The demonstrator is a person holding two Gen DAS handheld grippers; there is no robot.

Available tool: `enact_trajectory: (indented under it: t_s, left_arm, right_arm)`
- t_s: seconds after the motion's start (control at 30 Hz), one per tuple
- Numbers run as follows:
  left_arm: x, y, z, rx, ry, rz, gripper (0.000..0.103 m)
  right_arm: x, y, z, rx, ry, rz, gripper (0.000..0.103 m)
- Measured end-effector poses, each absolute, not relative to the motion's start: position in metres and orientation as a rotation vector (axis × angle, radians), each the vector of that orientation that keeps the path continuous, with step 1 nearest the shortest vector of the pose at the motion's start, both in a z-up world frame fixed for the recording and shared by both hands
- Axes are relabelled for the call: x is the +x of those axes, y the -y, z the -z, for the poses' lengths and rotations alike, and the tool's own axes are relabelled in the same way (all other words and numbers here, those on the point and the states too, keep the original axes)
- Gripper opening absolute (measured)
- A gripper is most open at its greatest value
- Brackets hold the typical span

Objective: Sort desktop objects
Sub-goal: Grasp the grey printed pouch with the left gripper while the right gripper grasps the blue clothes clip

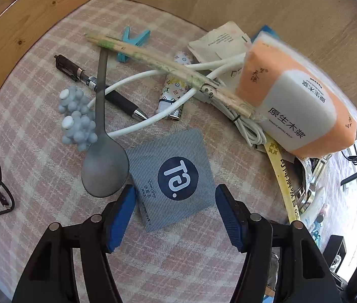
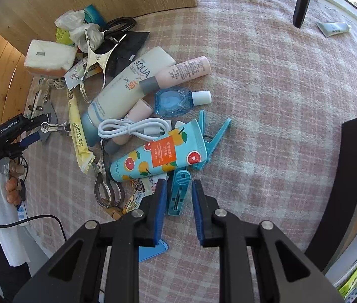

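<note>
Crowding your left tool (image 1: pixel 176 197) on its left is a grey spoon (image 1: pixel 104 149) whose bowl lies just beside the left pad, with a knobbly blue-grey toy (image 1: pixel 76 116) and a black pen (image 1: pixel 97 85) beyond. A white cable (image 1: pixel 153 96), wrapped chopsticks (image 1: pixel 168 65) and an orange tissue pack (image 1: pixel 297 93) pile up ahead and to the right. Between the spread, empty jaws lies a grey striped sachet (image 1: pixel 172 179) with a dark round logo — flat on the checked counter (image 1: pixel 52 176).

Your right tool (image 2: pixel 178 194) has its jaws drawn close around a blue clothes peg (image 2: pixel 179 189); I cannot tell whether the pads press it. A fruit-printed tube (image 2: pixel 158 154) lies just above the peg, metal tongs (image 2: pixel 102 179) to the left — bottles and a coiled cable (image 2: pixel 133 128) farther up. Open counter stretches to the right, up to a dark frame (image 2: pixel 350 176).
</note>
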State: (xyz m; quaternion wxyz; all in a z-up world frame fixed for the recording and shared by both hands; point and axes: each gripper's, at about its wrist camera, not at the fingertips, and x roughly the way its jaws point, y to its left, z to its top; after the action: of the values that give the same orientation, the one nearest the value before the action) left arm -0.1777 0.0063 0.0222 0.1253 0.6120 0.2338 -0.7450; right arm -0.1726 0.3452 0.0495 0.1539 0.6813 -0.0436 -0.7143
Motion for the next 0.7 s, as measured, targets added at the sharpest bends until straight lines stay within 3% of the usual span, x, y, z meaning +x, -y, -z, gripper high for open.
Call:
enact_trajectory:
  t_s: [0.13,0.23,0.43,0.7]
  left_arm:
    - [-0.184,-0.018,-0.02,1.769,-0.563,2.176,0.063]
    - [-0.183,-0.023,-0.021,1.722,-0.462,2.179,0.046]
    - [-0.17,-0.011,-0.021,1.698,-0.513,2.201,0.024]
    - [-0.152,-0.009,-0.02,1.711,-0.544,2.241,0.015]
  right_arm:
    - [-0.176,-0.341,-0.049,1.963,0.109,2.046,0.017]
    - [-0.176,-0.339,-0.049,1.966,0.109,2.044,0.017]
    - [-0.174,-0.333,-0.046,1.987,0.105,2.04,0.017]
    - [-0.17,-0.321,-0.04,1.999,0.088,2.051,0.012]
